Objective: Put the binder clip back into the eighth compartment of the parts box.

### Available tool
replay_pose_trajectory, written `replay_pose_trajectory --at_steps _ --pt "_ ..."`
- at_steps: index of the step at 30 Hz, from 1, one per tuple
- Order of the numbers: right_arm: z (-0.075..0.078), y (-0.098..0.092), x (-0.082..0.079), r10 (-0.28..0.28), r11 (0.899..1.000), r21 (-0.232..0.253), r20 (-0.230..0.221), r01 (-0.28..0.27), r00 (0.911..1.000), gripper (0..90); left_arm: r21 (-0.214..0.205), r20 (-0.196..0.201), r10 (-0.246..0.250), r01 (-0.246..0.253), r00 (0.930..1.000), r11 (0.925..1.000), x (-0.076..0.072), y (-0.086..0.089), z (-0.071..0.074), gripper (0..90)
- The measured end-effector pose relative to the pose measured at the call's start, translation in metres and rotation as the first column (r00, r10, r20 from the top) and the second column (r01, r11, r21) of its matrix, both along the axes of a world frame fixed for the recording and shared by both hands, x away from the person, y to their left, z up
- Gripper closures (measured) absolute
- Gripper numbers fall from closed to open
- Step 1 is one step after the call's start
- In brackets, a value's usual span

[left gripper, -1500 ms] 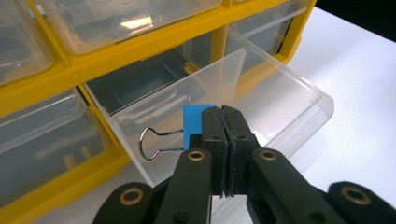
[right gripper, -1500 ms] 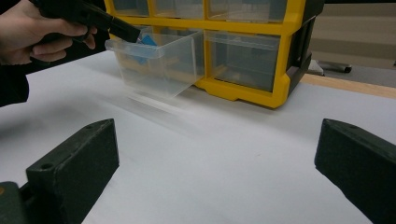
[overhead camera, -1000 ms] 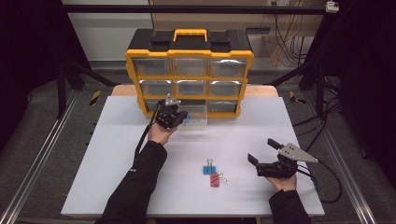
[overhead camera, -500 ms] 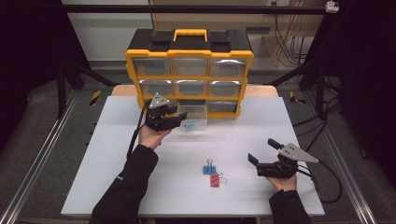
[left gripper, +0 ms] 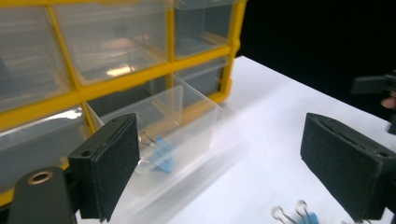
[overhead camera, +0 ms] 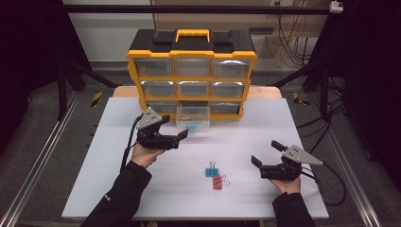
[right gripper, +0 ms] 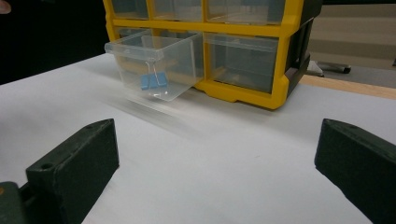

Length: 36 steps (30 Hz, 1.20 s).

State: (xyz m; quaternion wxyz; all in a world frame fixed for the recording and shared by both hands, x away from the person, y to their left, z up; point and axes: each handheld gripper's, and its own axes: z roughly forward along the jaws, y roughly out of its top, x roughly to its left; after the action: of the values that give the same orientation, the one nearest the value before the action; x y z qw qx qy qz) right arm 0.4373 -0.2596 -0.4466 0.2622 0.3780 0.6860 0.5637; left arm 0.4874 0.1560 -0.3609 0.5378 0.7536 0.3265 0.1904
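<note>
Holding apart in the person's left hand, the left gripper has just been opening its jaws, and nothing sits between the black, matte, block-shaped pads. Nearer the person and off to its right, two binder clips lie side by side on the smooth white table: a blue clip and a red clip, their wire handles pointing away from the person. Further right, well apart, the right gripper hangs with its jaws spread wide over bare table, holding nothing.

Just beyond the left gripper's jaws stands the clear drawer, a thin-walled, glossy plastic box, pulled out of the bottom middle slot of the organizer. Its long axis runs front to back, open end up, front wall facing the person. A blue binder clip lies inside it near the front wall, wire handles up. Behind it, the organizer is a yellow-framed case with a black top, a yellow handle, and three rows of transparent drawers.
</note>
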Motion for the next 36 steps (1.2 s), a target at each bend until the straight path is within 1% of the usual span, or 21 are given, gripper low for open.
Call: replay_pose_trajectory --at_steps 3,5,7,10,12,14,16,19,24,31,35,36 --pt "0.000 0.000 0.000 0.000 1.000 0.002 -0.001 0.000 1.0000 0.3 0.000 0.002 -0.013 0.013 0.9999 0.9999 -0.007 -0.001 -0.005 7.5" --pt "0.000 0.000 0.000 -0.001 1.000 0.002 -0.001 0.001 1.0000 0.3 0.015 0.010 -0.017 0.017 0.9998 0.9997 -0.012 -0.003 -0.008 6.3" --pt "0.000 0.000 0.000 -0.002 1.000 0.000 -0.004 0.002 1.0000 0.3 0.023 0.010 -0.032 0.032 0.9994 0.9992 -0.015 -0.006 -0.012 5.6" --pt "0.000 0.000 0.000 0.000 1.000 0.002 -0.001 0.000 1.0000 0.3 0.019 0.008 -0.044 0.044 0.9990 0.9988 -0.020 -0.010 -0.019 5.3" --pt "0.000 0.000 -0.001 -0.001 1.000 0.007 -0.002 0.001 1.0000 0.3 0.009 0.013 -0.056 0.056 0.9984 0.9984 -0.023 -0.012 -0.024 5.3" --pt "0.001 0.000 -0.001 -0.002 1.000 0.008 -0.005 0.002 1.0000 0.3 0.009 0.008 -0.064 0.064 0.9979 0.9979 -0.025 -0.014 -0.028 5.3" --pt "0.000 0.000 0.000 0.002 1.000 0.003 0.002 -0.002 1.0000 0.3 0.007 0.006 -0.072 0.072 0.9974 0.9974 -0.027 -0.017 -0.033 5.3" --pt "0.000 0.000 0.000 0.002 1.000 0.000 0.005 -0.002 1.0000 0.3 0.026 -0.006 -0.088 0.088 0.9961 0.9957 -0.028 -0.023 -0.039 5.3" --pt "0.000 0.000 0.000 0.005 1.000 0.002 0.006 -0.005 1.0000 0.3 0.050 -0.015 -0.118 0.119 0.9929 0.9917 -0.030 -0.033 -0.047 5.3" --pt "0.000 0.000 0.000 0.002 1.000 0.001 0.006 -0.002 1.0000 0.3 0.078 -0.048 -0.160 0.163 0.9860 0.9834 -0.028 -0.048 -0.057 5.3" --pt "0.000 0.000 0.000 0.001 1.000 0.001 0.002 -0.001 1.0000 0.3 0.096 -0.065 -0.174 0.180 0.9826 0.9790 -0.027 -0.057 -0.063 5.4" --pt "0.000 0.000 0.000 0.003 1.000 -0.001 0.008 -0.003 1.0000 0.3 0.103 -0.070 -0.178 0.184 0.9816 0.9775 -0.027 -0.060 -0.064 5.5"
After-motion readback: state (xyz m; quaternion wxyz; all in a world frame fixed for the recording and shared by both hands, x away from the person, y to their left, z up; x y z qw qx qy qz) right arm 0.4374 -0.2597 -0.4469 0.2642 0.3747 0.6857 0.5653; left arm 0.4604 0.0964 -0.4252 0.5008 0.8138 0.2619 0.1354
